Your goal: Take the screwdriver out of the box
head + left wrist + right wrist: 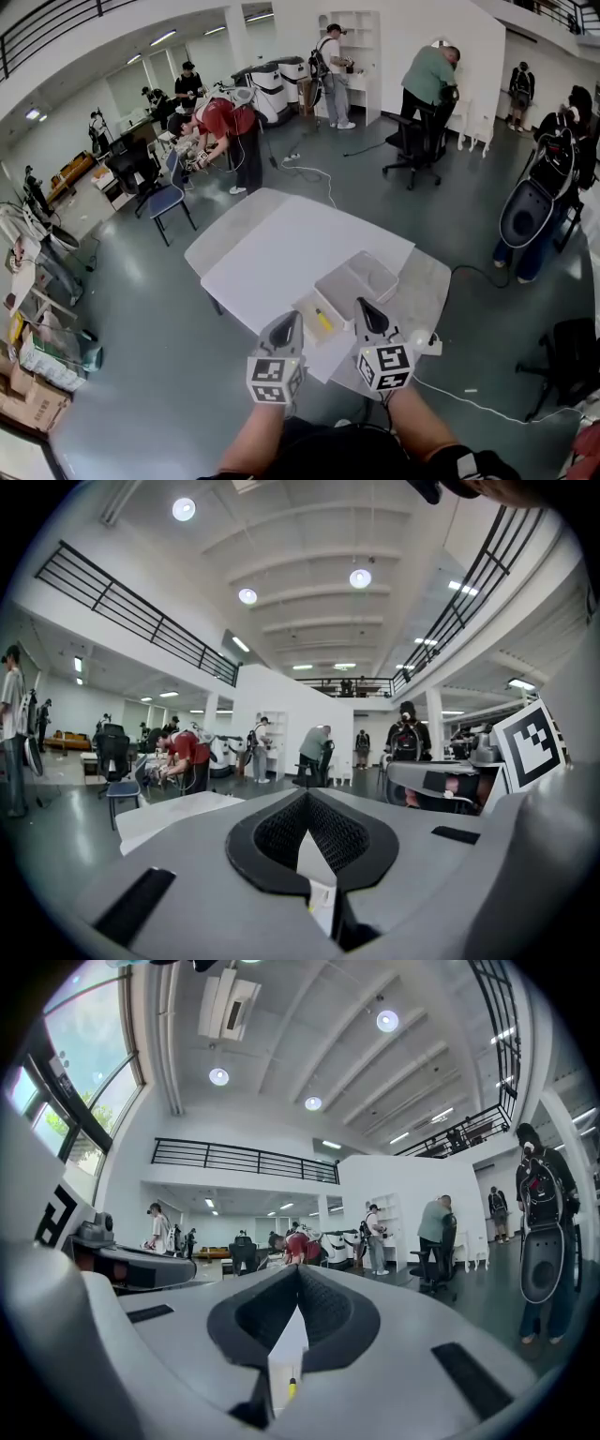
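Left of the box, my left gripper hangs over the near edge of the white table. Its jaws are together on nothing, which its own view confirms. It points about level at the box, and I judge it is placed there to brace the box rather than to pick. Inside the box lies the screwdriver, yellow-handled, flat on the bottom and touched by neither tool. Just right of the box is my right gripper, also closed and empty. In its view the yellow handle shows low beneath the closed tips, so it looks lined up for the grab, but it has to open first. The box's low wall stands between both tools and the screwdriver. A clear shallow piece touches the box on its far right, and I cannot tell whether it is a lid or a tray. A white plug block sits further right of the box. A black office chair and a person in a red top are well beyond the box, out of the way.
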A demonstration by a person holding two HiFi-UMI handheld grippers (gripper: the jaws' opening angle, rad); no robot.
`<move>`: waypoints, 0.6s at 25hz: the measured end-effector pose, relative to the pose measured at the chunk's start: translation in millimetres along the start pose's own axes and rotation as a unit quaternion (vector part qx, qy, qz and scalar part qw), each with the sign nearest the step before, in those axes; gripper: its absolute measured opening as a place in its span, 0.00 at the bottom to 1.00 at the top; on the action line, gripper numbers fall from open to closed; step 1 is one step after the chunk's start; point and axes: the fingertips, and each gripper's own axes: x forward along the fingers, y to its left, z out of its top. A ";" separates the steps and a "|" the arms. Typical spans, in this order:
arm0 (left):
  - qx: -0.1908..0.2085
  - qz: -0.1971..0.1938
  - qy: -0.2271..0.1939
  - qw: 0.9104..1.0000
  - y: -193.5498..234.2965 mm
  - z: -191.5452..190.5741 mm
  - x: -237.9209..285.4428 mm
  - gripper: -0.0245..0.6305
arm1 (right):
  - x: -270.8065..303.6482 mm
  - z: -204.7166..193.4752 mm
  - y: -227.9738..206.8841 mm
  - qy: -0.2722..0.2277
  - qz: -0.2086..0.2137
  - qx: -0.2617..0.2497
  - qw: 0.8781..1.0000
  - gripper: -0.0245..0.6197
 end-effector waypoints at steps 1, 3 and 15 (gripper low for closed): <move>0.001 0.002 0.000 1.000 0.8 -1.1 3.1 0.05 | 1.4 -3.1 -2.4 0.003 0.000 0.001 1.000 0.06; 0.001 0.001 0.001 1.000 1.0 -4.5 8.9 0.05 | 4.1 -7.5 -6.5 0.007 -0.002 0.002 1.000 0.06; 0.011 -0.039 0.003 0.999 49.9 -6.3 42.6 0.05 | 53.7 -18.9 11.1 0.017 -0.031 0.002 0.999 0.06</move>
